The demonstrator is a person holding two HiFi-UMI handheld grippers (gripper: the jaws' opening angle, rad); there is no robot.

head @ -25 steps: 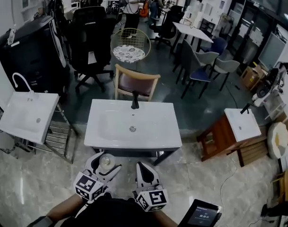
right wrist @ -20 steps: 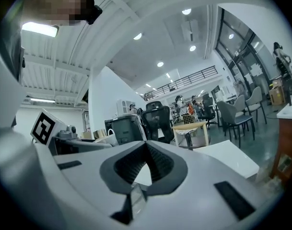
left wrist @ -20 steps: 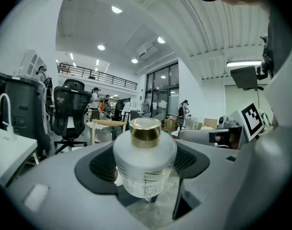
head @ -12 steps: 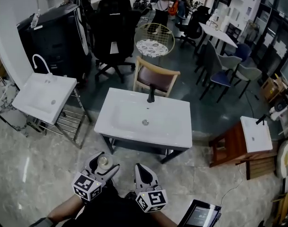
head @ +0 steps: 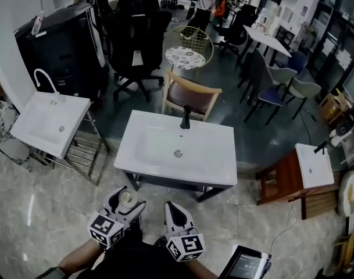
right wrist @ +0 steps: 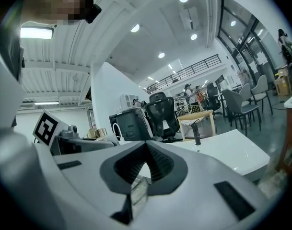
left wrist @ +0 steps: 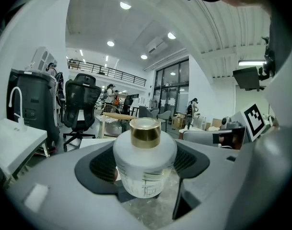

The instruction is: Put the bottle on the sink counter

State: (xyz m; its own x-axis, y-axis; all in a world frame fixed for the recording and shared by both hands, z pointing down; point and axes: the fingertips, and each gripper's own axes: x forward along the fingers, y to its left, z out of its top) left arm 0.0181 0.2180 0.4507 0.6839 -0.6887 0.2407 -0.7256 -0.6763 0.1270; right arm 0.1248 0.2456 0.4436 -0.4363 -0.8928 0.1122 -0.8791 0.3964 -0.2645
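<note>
Between the left gripper's [head: 128, 199] jaws, the gold-capped bottle [left wrist: 145, 162] is sitting upright, clamped round its frosted body for a steady carry. The white sink counter [head: 218, 168] is lying ahead, and the right gripper [right wrist: 146, 166] is hanging alongside, pinched together, empty.

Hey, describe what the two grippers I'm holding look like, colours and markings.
Both the left gripper and right gripper have white rounded shells tapering to two fingers lined with dark textured pads. Each carries a cube with black-and-white square markers. The person wears a dark top.
</note>
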